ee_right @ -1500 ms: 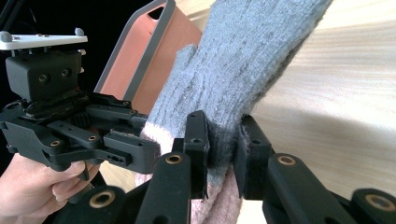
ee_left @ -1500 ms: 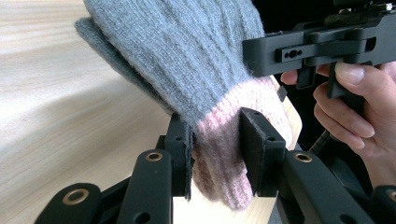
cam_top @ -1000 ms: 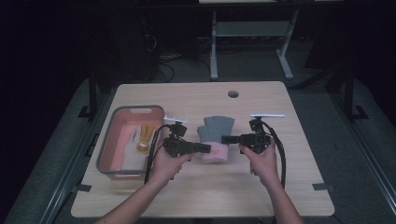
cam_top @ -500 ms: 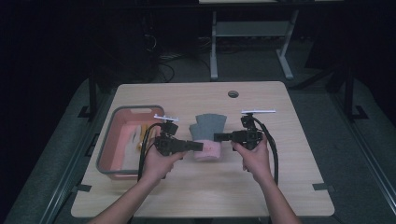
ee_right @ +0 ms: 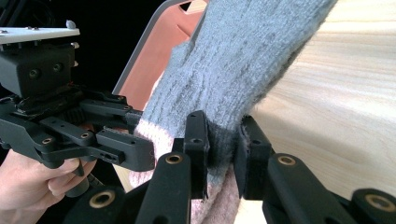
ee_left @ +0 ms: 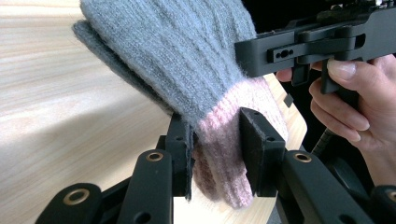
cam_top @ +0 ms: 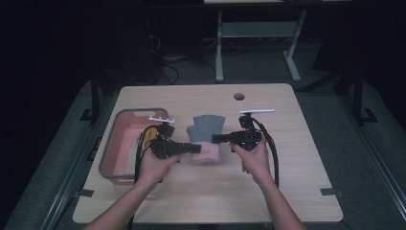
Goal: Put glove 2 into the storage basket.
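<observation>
My left claw [cam_top: 194, 148] covers part of the grey knitted glove with a pink cuff [cam_top: 207, 127]. Small yellowish items in the pink plastic tray with a grey rim [cam_top: 111, 143] are too small to identify (my left wrist hides some).

A pale wooden counter [cam_top: 297, 143] is seen, with a round hole [cam_top: 239, 96] near its far edge. A grey-rimmed pink tray [cam_top: 119, 143] is set at its left side.

right gripper [ee_right: 223, 149] | fingers [ee_right: 196, 140] pinch grey glove [ee_right: 243, 60] | pink tray [ee_right: 156, 51] behind
</observation>
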Tool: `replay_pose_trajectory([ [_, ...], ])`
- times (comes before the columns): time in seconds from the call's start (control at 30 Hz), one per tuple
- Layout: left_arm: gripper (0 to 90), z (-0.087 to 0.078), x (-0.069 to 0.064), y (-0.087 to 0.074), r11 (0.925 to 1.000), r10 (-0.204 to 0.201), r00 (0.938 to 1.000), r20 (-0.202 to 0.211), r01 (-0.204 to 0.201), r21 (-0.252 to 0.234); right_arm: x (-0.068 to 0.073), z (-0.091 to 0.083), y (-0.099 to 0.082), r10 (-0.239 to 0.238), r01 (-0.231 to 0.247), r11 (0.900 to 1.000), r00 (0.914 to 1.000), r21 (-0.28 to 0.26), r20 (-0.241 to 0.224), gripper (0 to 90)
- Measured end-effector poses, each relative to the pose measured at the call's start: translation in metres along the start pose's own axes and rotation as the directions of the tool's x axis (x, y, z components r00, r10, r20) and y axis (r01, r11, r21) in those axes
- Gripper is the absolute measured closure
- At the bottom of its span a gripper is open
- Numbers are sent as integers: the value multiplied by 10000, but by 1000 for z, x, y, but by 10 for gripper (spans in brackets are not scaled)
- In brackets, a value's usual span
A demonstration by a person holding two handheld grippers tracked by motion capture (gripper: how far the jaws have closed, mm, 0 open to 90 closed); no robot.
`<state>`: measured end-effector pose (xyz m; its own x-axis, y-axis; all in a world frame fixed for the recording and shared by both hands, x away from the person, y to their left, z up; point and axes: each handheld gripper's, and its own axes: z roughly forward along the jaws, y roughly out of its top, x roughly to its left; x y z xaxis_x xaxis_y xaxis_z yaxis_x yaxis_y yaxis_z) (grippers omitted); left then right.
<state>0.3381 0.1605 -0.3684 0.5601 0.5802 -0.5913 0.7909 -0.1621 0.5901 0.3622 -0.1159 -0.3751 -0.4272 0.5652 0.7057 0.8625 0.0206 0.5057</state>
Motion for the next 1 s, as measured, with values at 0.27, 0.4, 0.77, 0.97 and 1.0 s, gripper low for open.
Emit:
replay_pose_trajectory([
  [0.27, 663, -11, 3, -1, 9999, -67, 10000, -60, 67, -107, 6, 9, 4, -109, 111, 9999, 9998, 86, -141, 768],
  [0.4, 663, -16, 6, -1, 9999, -94, 9999, -138, 92, -142, 9, 14, 6, -139, 142, 9998, 9997, 151, -186, 768],
  [0.77, 664, -31, 12, -1, 9994, -202, 9995, -224, 195, -300, 20, 25, 16, -384, 395, 9986, 9987, 339, -324, 768],
  [0.97, 664, -37, 14, -1, 9991, -241, 9993, -298, 231, -358, 25, 31, 19, -449, 462, 9980, 9985, 424, -320, 768],
  [1.0, 664, -38, 15, -1, 9991, -227, 9993, -295, 217, -363, 26, 32, 20, -539, 552, 9975, 9981, 450, -302, 768],
])
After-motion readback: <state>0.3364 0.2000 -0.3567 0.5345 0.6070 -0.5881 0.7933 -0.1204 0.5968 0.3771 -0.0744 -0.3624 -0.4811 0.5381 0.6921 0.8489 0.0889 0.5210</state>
